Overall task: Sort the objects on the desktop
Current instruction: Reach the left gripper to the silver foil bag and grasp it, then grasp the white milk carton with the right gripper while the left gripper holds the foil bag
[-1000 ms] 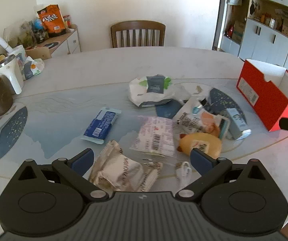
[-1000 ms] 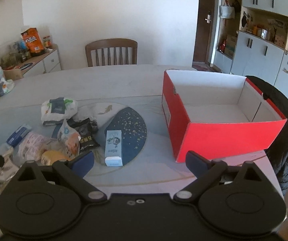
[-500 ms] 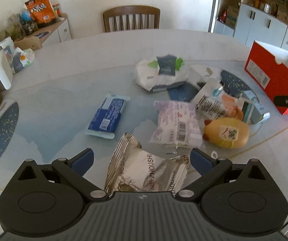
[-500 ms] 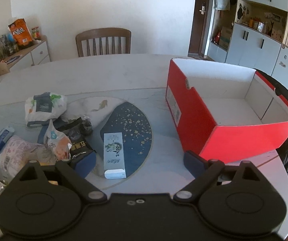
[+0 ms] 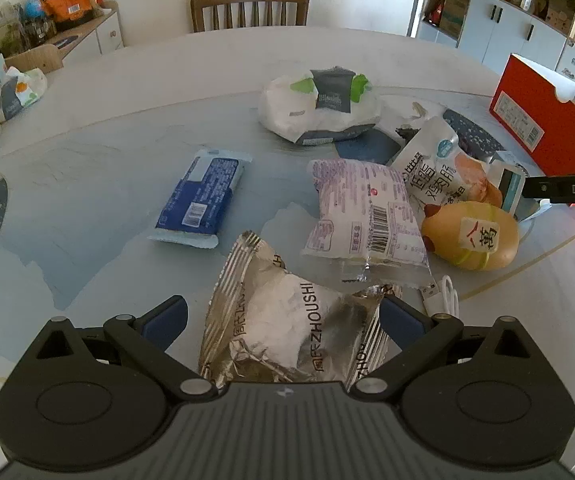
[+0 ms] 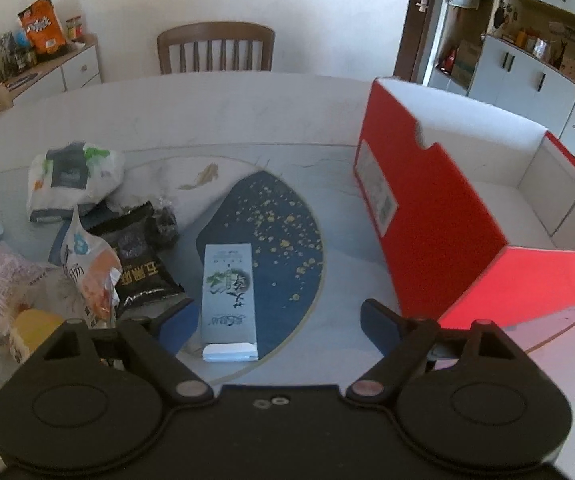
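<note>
Crinkled foil packet (image 5: 287, 332) between left gripper (image 5: 283, 318) fingers.

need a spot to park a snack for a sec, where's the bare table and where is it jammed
Bare table runs from the chair side down to the white bag, and left of the blue packet. The red box looks empty inside, with open placemat between it and the pale blue carton. Crowded: the overlapping packets around the yellow pouch.

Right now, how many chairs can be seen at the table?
1. A wooden chair stands at the table's far edge, against the wall. More chairs may be outside the views.
</note>
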`<state>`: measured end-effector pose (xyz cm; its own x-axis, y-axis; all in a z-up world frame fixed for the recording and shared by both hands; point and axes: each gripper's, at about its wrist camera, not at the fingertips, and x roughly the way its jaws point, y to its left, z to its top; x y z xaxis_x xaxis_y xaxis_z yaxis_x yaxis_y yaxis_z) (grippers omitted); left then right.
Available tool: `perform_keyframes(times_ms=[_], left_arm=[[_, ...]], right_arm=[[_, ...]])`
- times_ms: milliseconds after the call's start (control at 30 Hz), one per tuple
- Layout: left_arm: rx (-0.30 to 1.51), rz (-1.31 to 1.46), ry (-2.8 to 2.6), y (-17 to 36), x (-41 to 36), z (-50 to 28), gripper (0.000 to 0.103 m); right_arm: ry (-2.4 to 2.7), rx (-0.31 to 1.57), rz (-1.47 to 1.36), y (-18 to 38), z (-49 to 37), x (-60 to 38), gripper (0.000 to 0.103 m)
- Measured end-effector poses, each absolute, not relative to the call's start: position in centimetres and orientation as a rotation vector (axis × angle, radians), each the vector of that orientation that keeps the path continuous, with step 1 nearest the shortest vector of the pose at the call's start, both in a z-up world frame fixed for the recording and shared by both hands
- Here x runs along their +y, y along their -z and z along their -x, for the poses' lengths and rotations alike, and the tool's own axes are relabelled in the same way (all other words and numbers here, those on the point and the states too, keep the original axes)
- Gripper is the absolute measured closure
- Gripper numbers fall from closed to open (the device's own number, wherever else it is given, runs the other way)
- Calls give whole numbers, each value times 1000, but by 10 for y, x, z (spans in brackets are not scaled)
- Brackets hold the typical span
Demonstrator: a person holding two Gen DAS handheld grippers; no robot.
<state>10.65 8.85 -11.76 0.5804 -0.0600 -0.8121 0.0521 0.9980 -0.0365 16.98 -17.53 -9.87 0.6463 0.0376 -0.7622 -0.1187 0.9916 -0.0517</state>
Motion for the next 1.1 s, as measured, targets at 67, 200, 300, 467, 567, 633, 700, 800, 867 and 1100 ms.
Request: perform_keyframes(times_ms=[67,200,300,467,567,633,700,800,867,1100], left_arm=[[950,7,70,120,87,-107,4],[957,15,74,123,88,-107,9],[956,13,82,124,87,-105,18],[959,9,98,124,86,-105,26],[958,25,115,122,87,-105,38],[961,34,123,121,88,-105,40],[963,50,132,120,90,-104,43],[969,75,147,119,93,-105,45],[973,82,151,119,94,-105,46],[983,116,183,114,97,-104,48]], right_arm=[[-94,877,108,102,-174,-173,22],[-110,905,108,109,-180,-170,32],[-110,907,106,111,-180,-169,34],[-111,916,120,112,-181,-163,41],[-109,919,121,113,-182,-162,46],[-109,919,122,113,-183,-160,49],[-109,919,123,113,-183,-159,51],[-117,925,114,113,-183,-157,59],[-122,932,107,113,-184,-155,73],[-117,948,70,110,-183,-158,76]])
